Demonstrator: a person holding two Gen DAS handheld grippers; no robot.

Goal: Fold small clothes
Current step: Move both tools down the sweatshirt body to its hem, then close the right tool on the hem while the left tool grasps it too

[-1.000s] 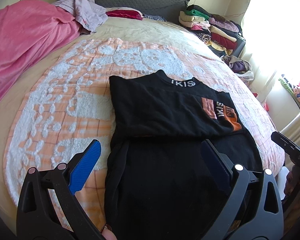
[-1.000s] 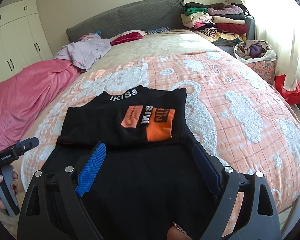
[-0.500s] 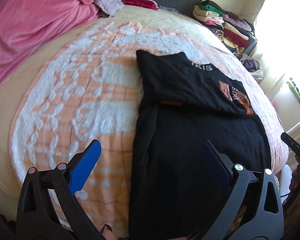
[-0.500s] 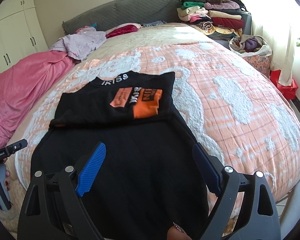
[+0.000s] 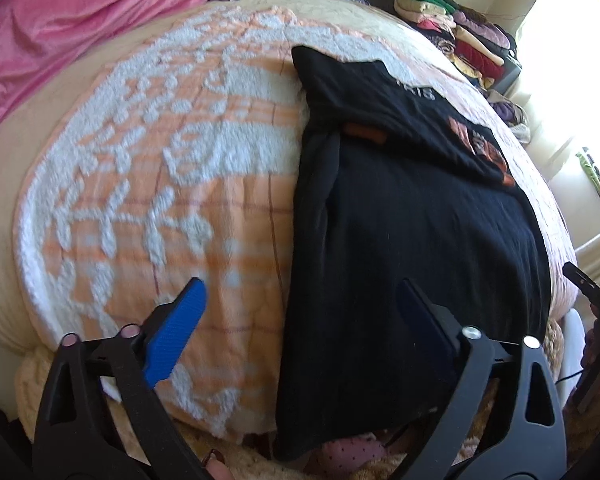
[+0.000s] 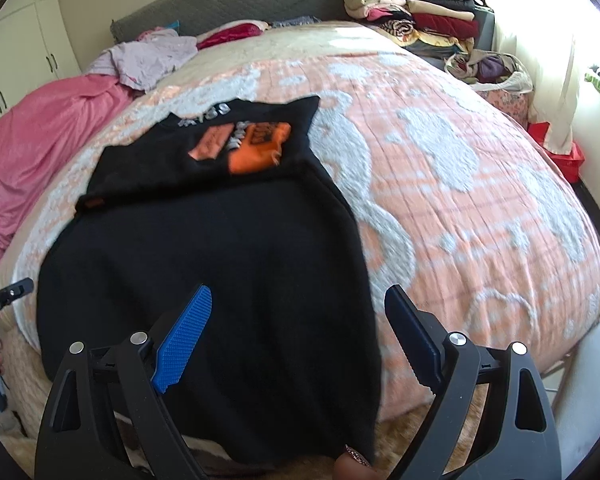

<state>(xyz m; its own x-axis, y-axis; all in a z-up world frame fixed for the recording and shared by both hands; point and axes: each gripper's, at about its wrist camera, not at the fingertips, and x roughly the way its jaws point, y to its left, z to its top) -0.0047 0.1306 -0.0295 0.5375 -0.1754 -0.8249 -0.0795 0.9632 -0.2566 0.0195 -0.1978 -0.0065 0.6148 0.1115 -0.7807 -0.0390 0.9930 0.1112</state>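
One black shirt (image 6: 204,264) lies flat on the bed, on the peach-and-white blanket (image 6: 440,184), and we see its long axis running from the foot of the bed toward the grey headboard (image 6: 228,0). Its collar end points at the headboard; that upper part, with the orange print, is folded down over the body, and the hem hangs at the near edge of the mattress. In the left wrist view the same shirt (image 5: 400,240) stretches away up the right half of the picture. Our left claw (image 5: 300,304) hangs above the shirt's near left edge, one finger over the blanket and the other over the black cloth; its jaws are closing but remain wide, with nothing pressed between them. Our right claw (image 6: 298,312) is spread wide and released above the shirt's near right edge, gripping nothing. Whether either claw brushes the fabric we cannot tell.
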